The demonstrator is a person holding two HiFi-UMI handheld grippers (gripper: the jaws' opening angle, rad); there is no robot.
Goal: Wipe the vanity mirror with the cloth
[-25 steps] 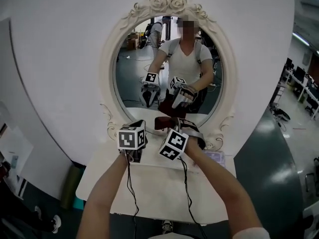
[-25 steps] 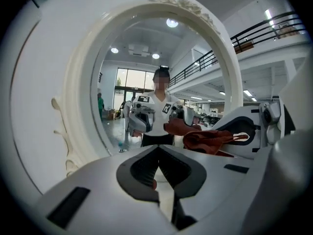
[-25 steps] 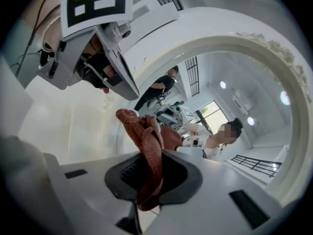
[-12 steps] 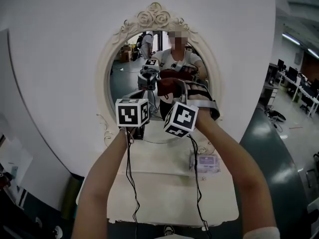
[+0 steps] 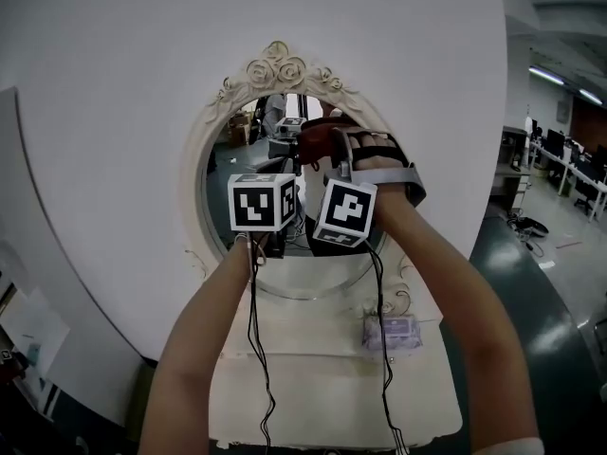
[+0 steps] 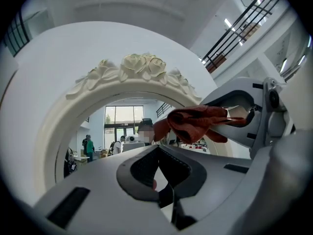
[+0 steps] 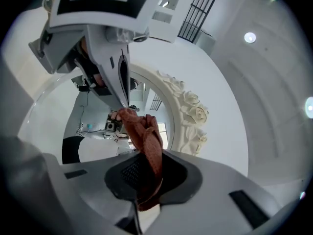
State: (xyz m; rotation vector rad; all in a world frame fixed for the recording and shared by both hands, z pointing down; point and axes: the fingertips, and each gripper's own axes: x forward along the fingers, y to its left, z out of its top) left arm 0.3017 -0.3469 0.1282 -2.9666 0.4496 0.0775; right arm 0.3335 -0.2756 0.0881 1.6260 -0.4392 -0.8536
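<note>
The oval vanity mirror (image 5: pixel 224 192) has a cream frame (image 5: pixel 276 68) carved with roses. My right gripper (image 5: pixel 328 155) is shut on a reddish-brown cloth (image 5: pixel 321 138) and holds it against the upper part of the glass, just under the roses. In the right gripper view the cloth (image 7: pixel 146 141) hangs bunched from the shut jaws (image 7: pixel 142 176) beside the frame (image 7: pixel 191 116). My left gripper (image 5: pixel 275 243) is beside it on the left, level with the middle of the glass. In the left gripper view its jaws (image 6: pixel 159 155) are shut with nothing between them, and the cloth (image 6: pixel 195 124) shows at the right.
The mirror stands on a white vanity top (image 5: pixel 313 368) against a large round white panel (image 5: pixel 133 93). A small pale packet (image 5: pixel 391 330) lies on the top at the right. Cables hang from both grippers. Office desks (image 5: pixel 569 154) are far right.
Both grippers rose from the mirror's lower edge to its middle and upper part. The cloth went up with the right gripper to just under the carved roses.
</note>
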